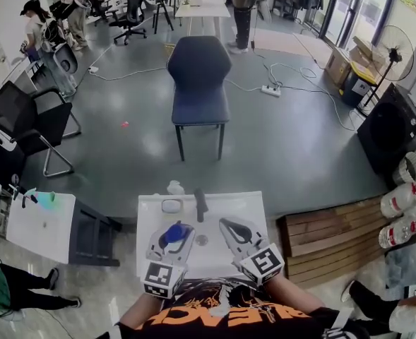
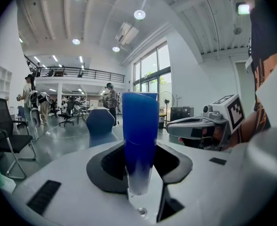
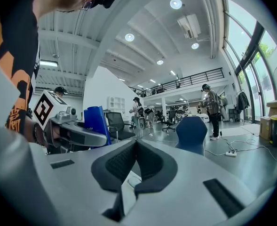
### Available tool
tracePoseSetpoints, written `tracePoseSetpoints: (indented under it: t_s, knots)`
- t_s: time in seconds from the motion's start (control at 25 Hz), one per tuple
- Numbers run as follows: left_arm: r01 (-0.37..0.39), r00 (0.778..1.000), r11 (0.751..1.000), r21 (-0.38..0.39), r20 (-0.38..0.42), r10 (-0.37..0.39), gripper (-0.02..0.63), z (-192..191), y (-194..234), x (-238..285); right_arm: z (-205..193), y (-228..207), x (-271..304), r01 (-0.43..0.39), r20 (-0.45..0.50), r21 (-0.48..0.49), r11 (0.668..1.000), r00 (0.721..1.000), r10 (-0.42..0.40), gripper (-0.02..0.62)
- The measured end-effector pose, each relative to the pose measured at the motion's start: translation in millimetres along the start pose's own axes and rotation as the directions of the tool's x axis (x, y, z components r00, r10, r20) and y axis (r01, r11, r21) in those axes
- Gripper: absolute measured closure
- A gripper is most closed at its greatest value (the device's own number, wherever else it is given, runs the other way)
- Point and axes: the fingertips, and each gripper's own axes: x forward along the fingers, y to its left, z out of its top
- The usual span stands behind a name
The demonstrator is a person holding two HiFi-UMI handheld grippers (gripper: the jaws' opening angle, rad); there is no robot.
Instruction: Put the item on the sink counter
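So the left gripper (image 2: 139, 166) has the blue item (image 2: 140, 126) clamped between its pads, while the right gripper (image 3: 134, 147) has its jaws closed tip to tip on nothing. That makes the left hand the one doing this job, and the right is just hanging beside it.

What matters for the drop is that the sink counter (image 1: 252, 210) sits below the jaws and a bit ahead of them, and both grippers are over it already. In the left gripper view the item's long axis stands upright, crosswise to the way the jaws point. Most of it sticks up above the pads and a short pale end pokes out underneath. I reckon it goes down bottom end first on a flat bit of counter, not into the basin (image 1: 202, 240) right under the jaw tips. The flat strip off to the left of the left jaws looks like the closest bare spot. The dark faucet (image 1: 201, 205) is just ahead of the jaws, so I'd keep clear of that.

Material-wise, the item is smooth and glossy, deep blue fading to frosted white at the lower end. It's rounded and narrows a little downward. Could be a soft plastic tube or a tumbler, I honestly can't tell. If it's a tube it'll probably tip over when let go. The pads are dark ribbed rubber. The counter is white, slick and ceramic-looking, so expect it to slide a bit.
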Motion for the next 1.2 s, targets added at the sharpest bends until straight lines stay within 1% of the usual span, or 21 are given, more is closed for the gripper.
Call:
tracePoseSetpoints:
  t_s: [0.4, 0.64, 0.92, 1.08, 1.2]
  knots:
    - [-0.020, 1.000, 1.000, -0.010, -0.010, 0.020, 0.439, -8, 20, 0, -8, 3, 18, -0.006, -0.006, 0.011, 1.000, 1.000, 0.006, 0.581]
    - [-0.021, 1.000, 1.000, -0.016, -0.018, 0.020, 0.439, -13, 32, 2, -10, 3, 28, -0.002, -0.024, 0.003, 1.000, 1.000, 0.002, 0.581]
    - [-0.019, 1.000, 1.000, -0.023, -0.020, 0.019, 0.439, -14, 45, 8, -15, 2, 41, -0.004, -0.044, 0.019, 1.000, 0.999, 0.005, 0.581]
    - [-0.032, 0.999, 0.999, -0.015, -0.020, 0.032, 0.439, -17, 56, 6, -17, 4, 50, -0.006, -0.037, 0.020, 1.000, 0.999, 0.006, 0.581]
    - [-0.044, 0.999, 0.999, 0.004, 0.001, 0.044, 0.439, -12, 69, 12, -14, -1, 63, -0.004, -0.030, 0.017, 1.000, 1.000, 0.004, 0.581]
